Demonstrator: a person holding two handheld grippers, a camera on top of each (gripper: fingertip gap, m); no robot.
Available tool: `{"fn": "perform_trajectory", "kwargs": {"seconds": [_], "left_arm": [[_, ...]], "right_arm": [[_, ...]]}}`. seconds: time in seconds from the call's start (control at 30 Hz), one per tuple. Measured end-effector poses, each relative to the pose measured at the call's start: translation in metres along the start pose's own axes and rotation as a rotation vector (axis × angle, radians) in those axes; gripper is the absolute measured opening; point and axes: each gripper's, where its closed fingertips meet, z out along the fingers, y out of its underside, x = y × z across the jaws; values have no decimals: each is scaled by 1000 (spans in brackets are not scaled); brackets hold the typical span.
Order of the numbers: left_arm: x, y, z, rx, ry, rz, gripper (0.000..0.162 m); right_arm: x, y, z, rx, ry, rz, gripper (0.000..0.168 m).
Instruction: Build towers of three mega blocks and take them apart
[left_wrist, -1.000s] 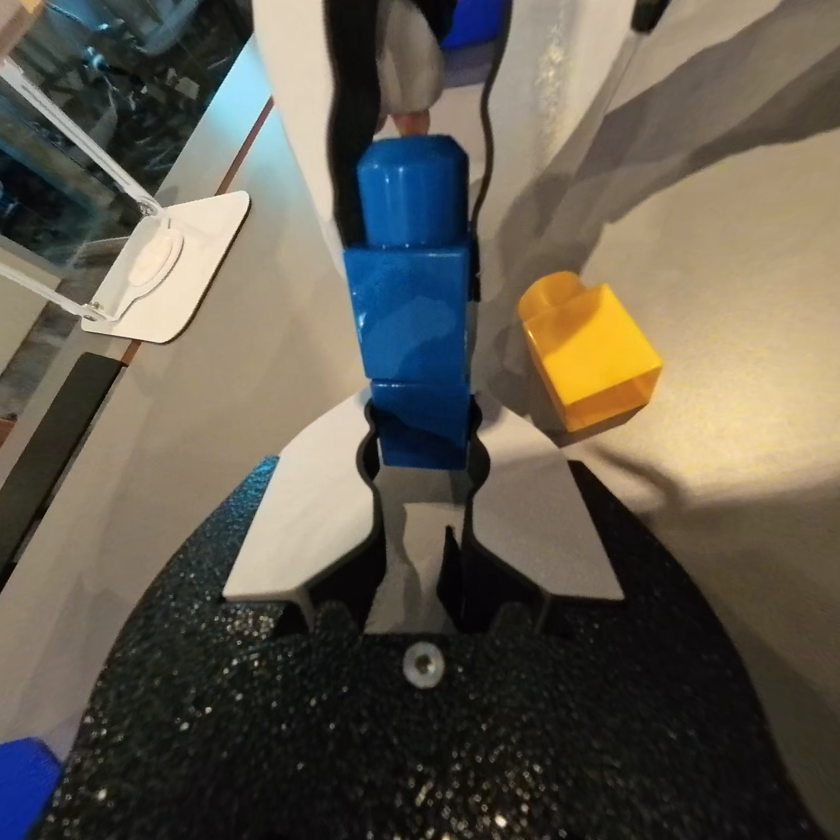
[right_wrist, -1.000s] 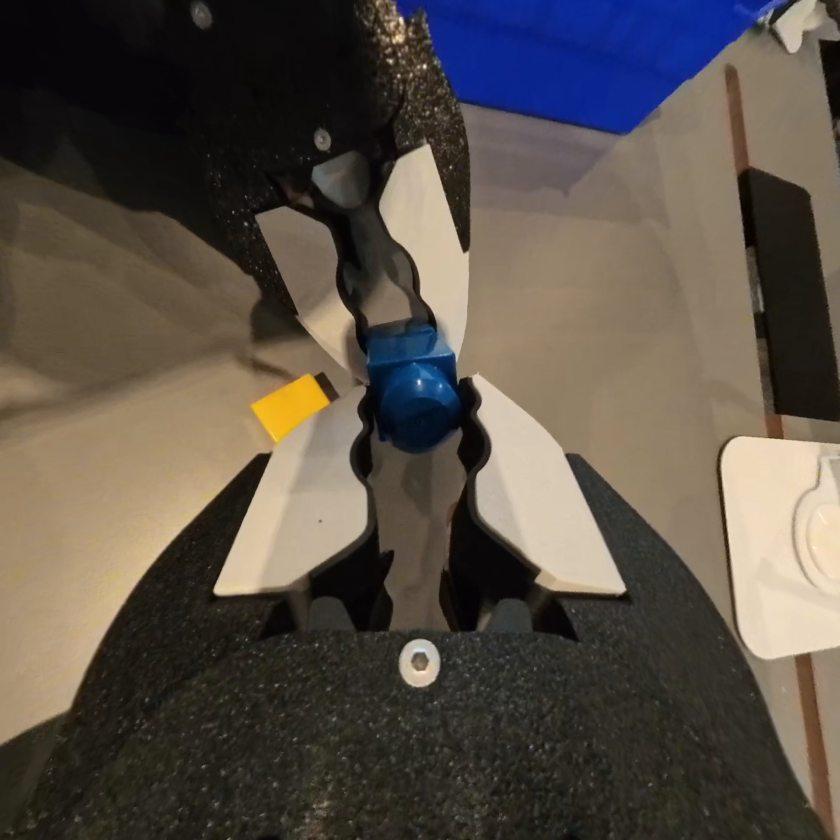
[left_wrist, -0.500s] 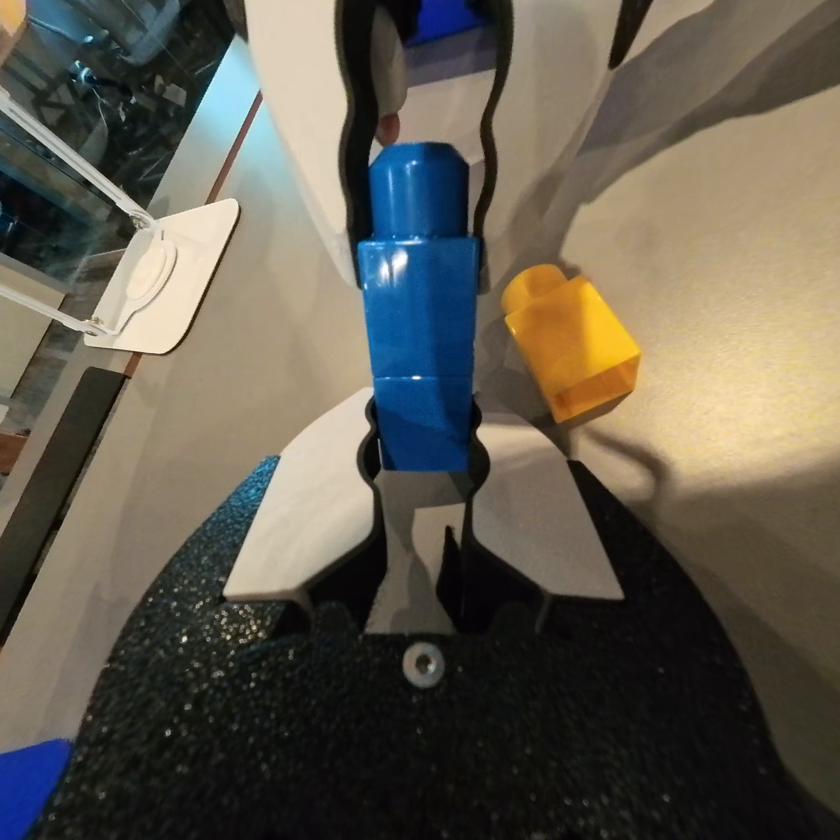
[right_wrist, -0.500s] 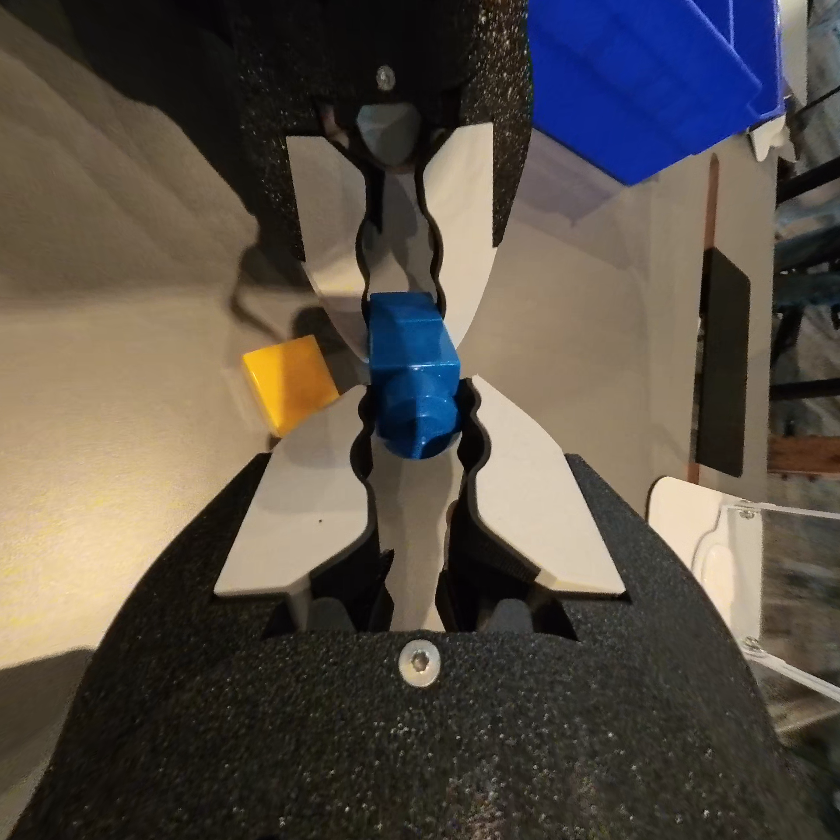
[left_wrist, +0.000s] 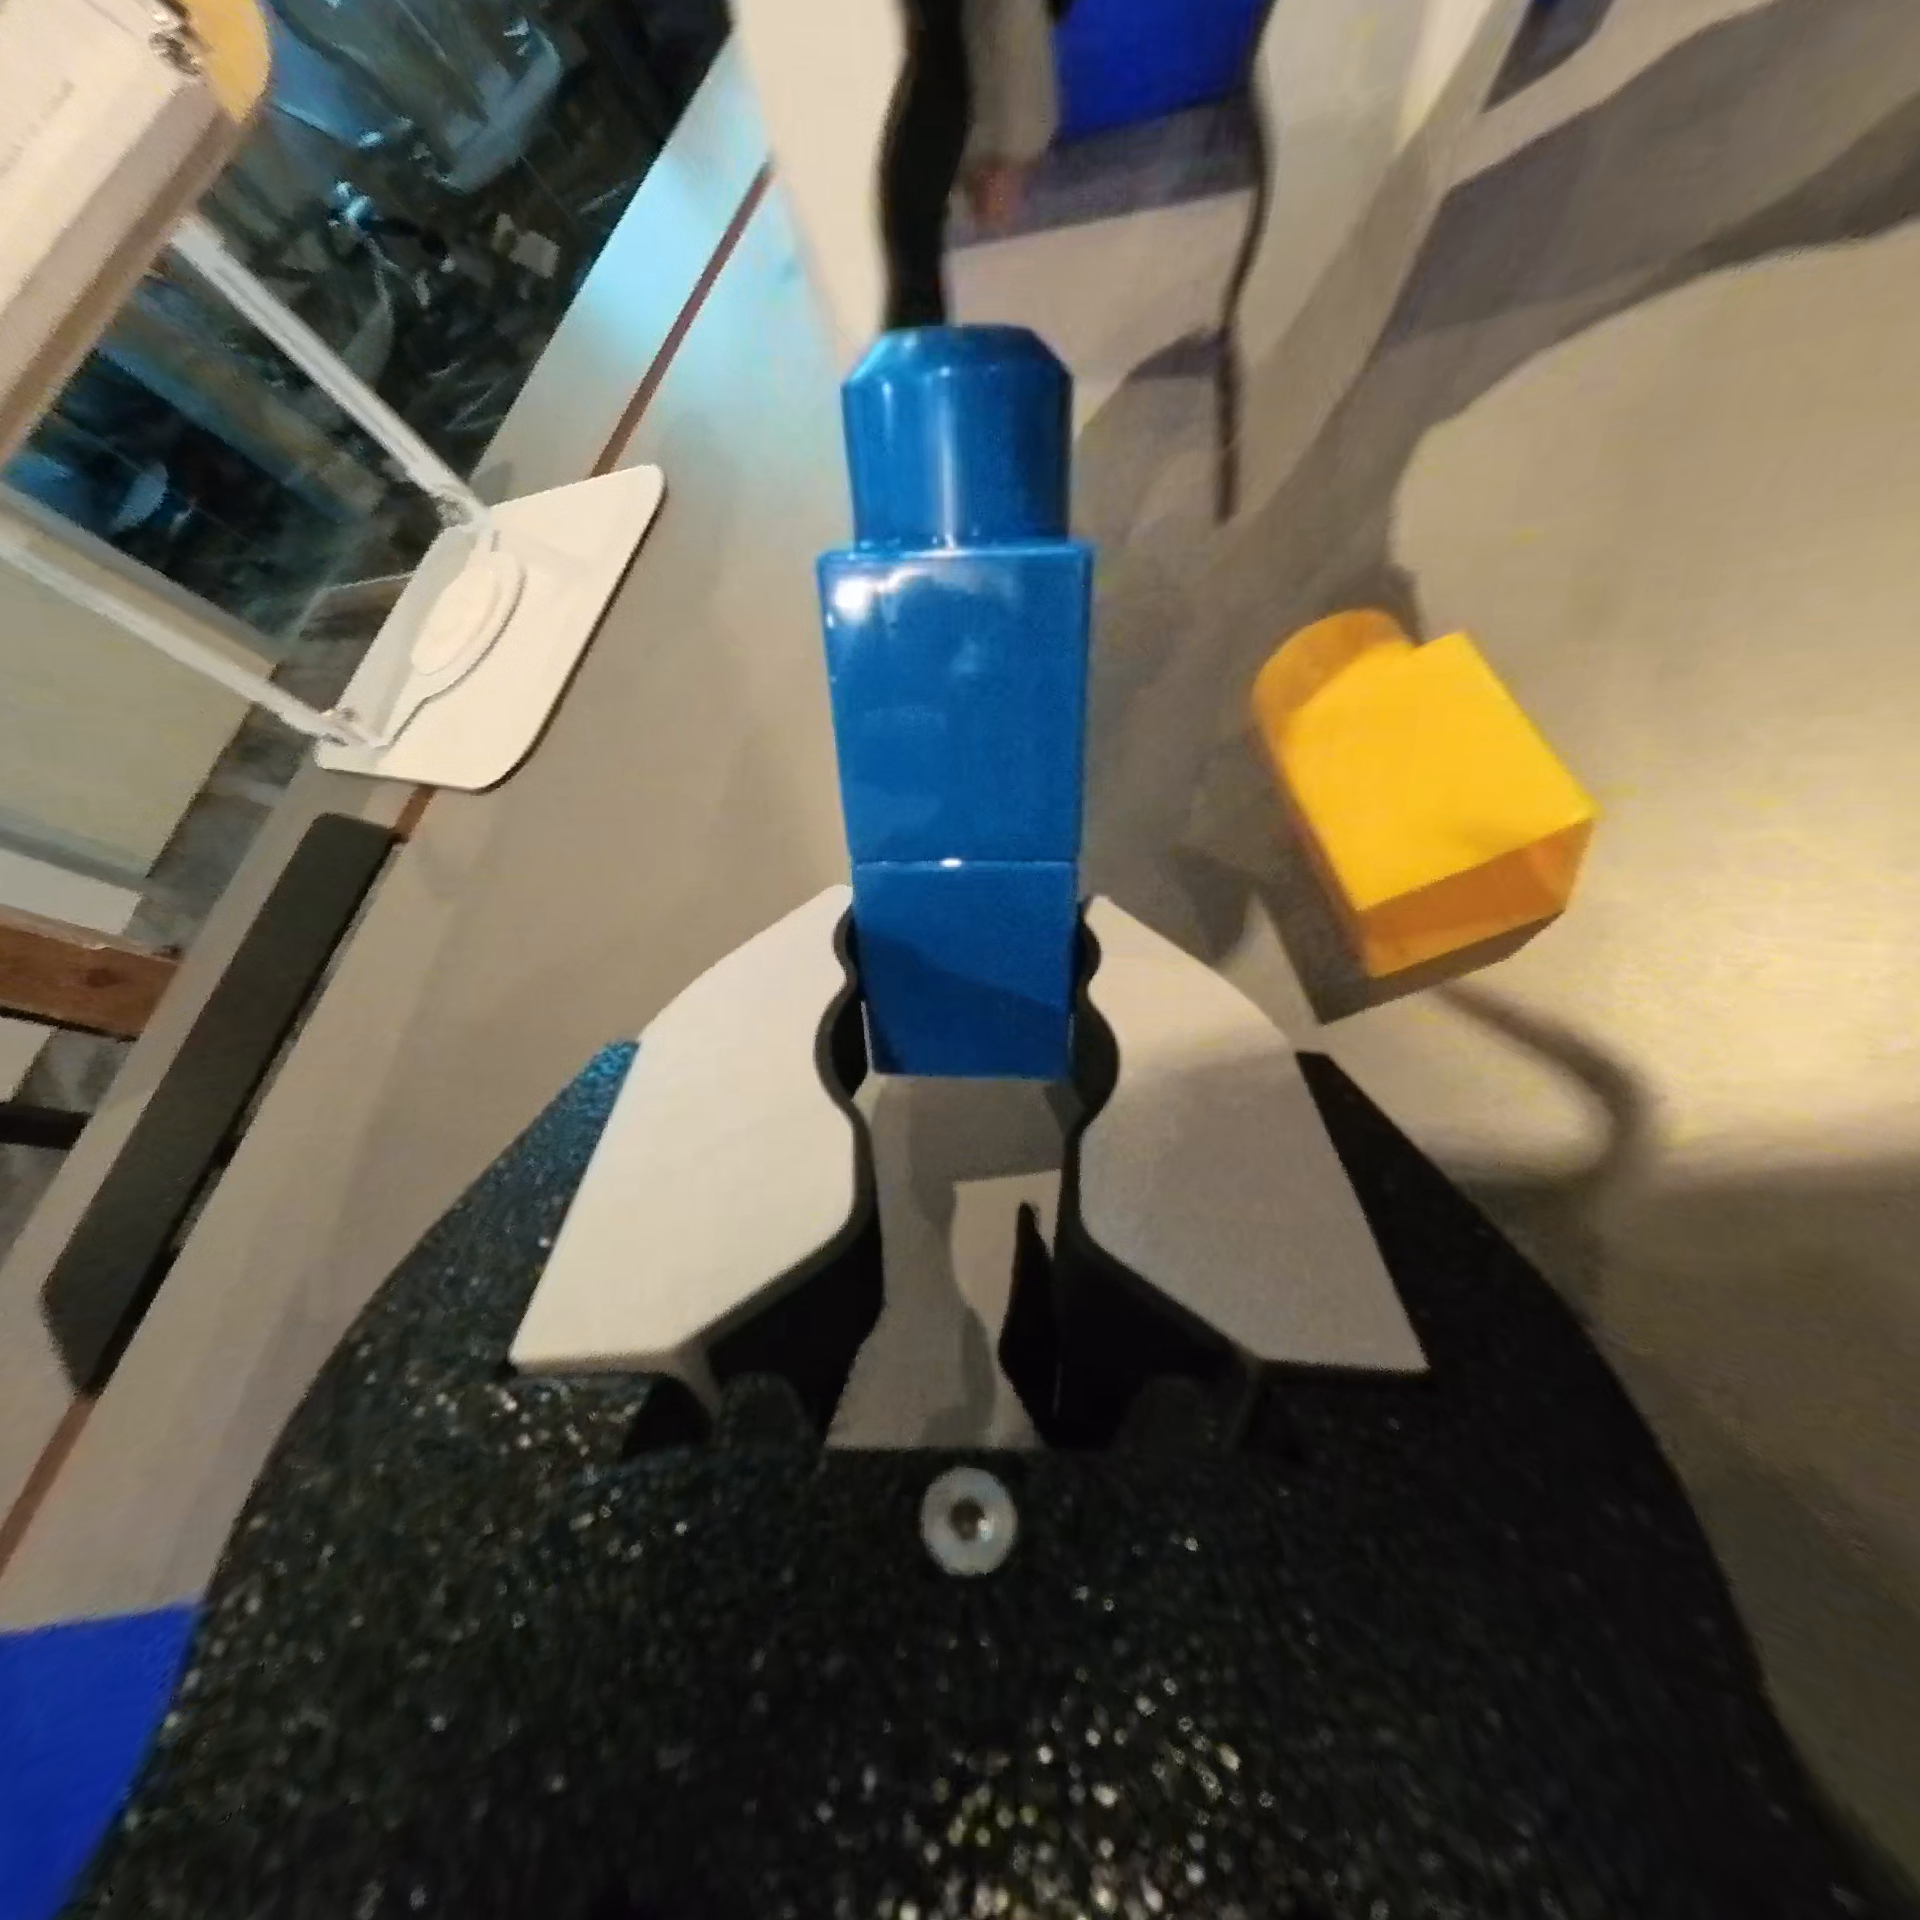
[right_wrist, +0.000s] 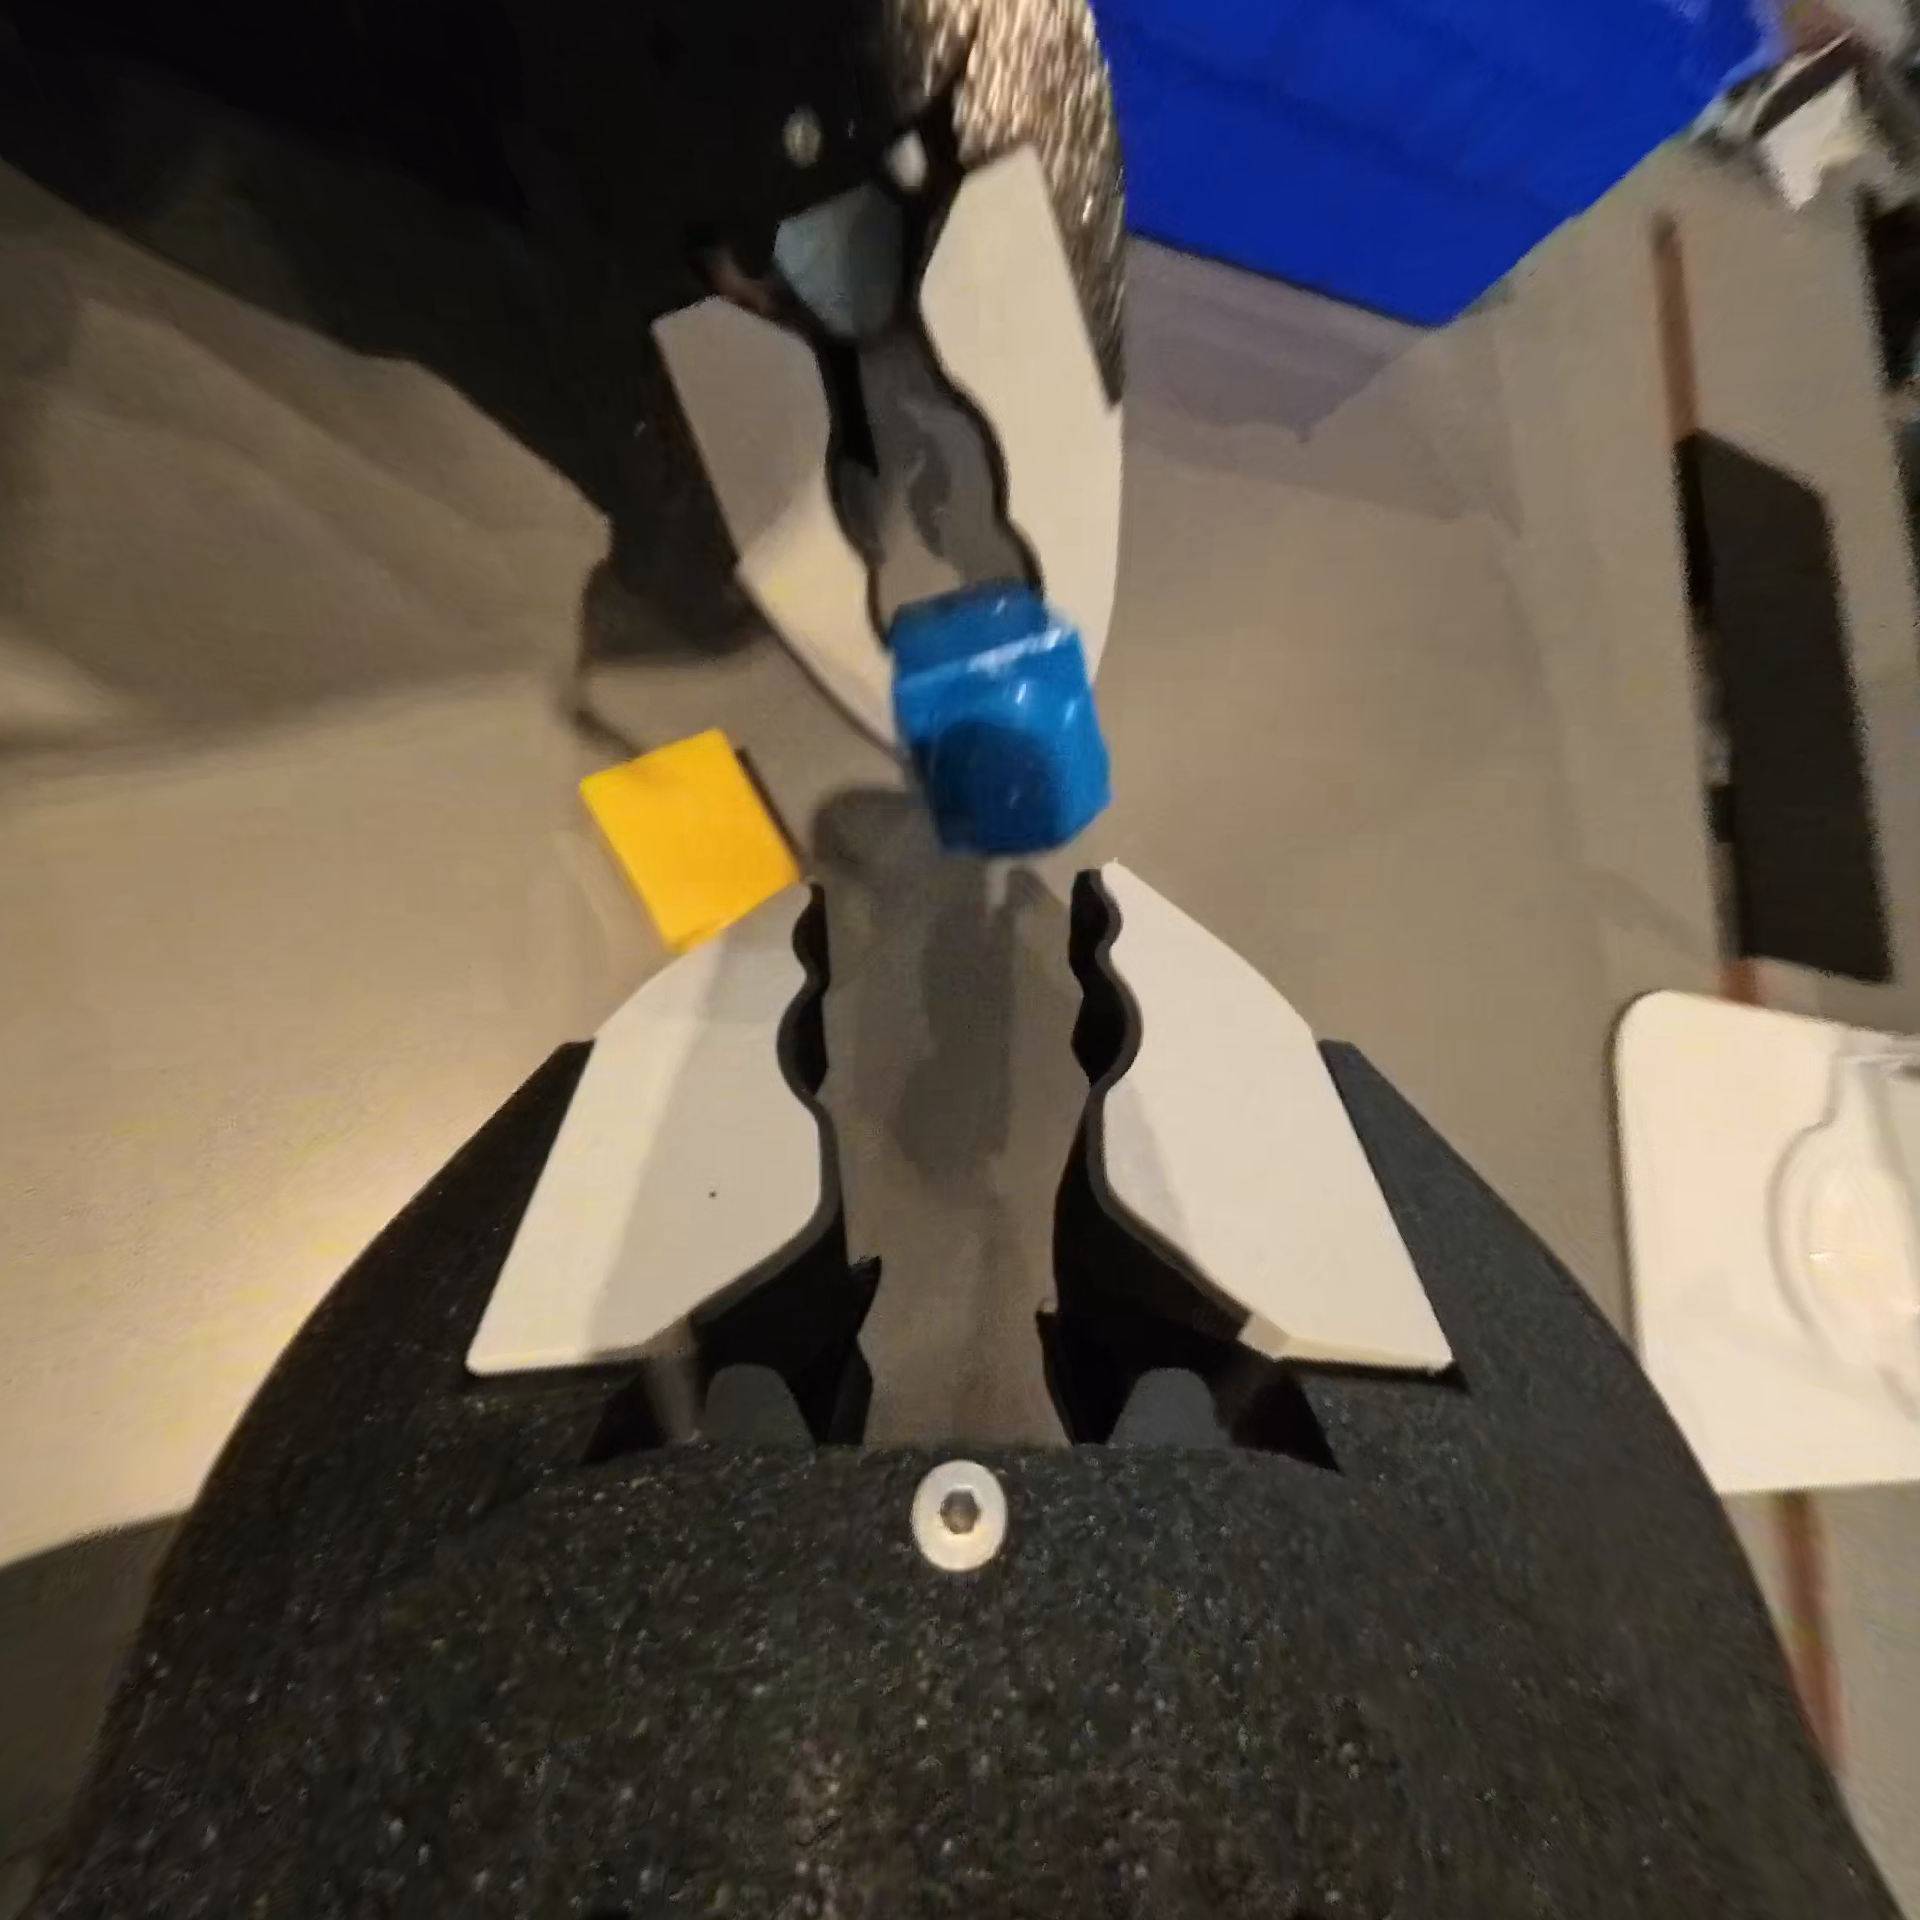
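We hold the glossy blue two-block plastic stack (left_wrist: 961, 727) by its lower block in our left gripper (left_wrist: 966, 987), jaws clamped, its long axis pointing straight out at our right gripper (right_wrist: 951, 883). That one's jaws stand apart and empty, just short of the stud, while the yellow plastic block (left_wrist: 1413, 800) lies on the beige table (left_wrist: 1714, 520) beside the stack, nearer our right

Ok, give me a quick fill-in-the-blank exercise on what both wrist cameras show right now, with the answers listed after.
1. The left hand-held gripper is shut on a stack of ____ blue blocks.
2. The right hand-held gripper has its jaws ____.
3. The loose block lying on the table is ____.
4. The stud of the blue stack points ____ from the left hand-held gripper.

Answers: two; open; yellow; away
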Motion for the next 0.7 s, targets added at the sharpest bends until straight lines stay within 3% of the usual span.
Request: {"fn": "perform_trajectory", "kwargs": {"seconds": [0.27,0.5,0.63,0.7], "left_arm": [[-11,4,-7,27,-12,-75,35],[-20,-1,-16,104,-9,-178,35],[-21,-1,-17,100,-21,-172,35],[-22,1,-17,82,-36,-167,35]], "right_arm": [[-36,21,21,10,-276,79,66],[-51,20,44,70,-379,104,61],[-54,15,53,84,-383,91,39],[-47,14,45,66,-367,115,39]]}}
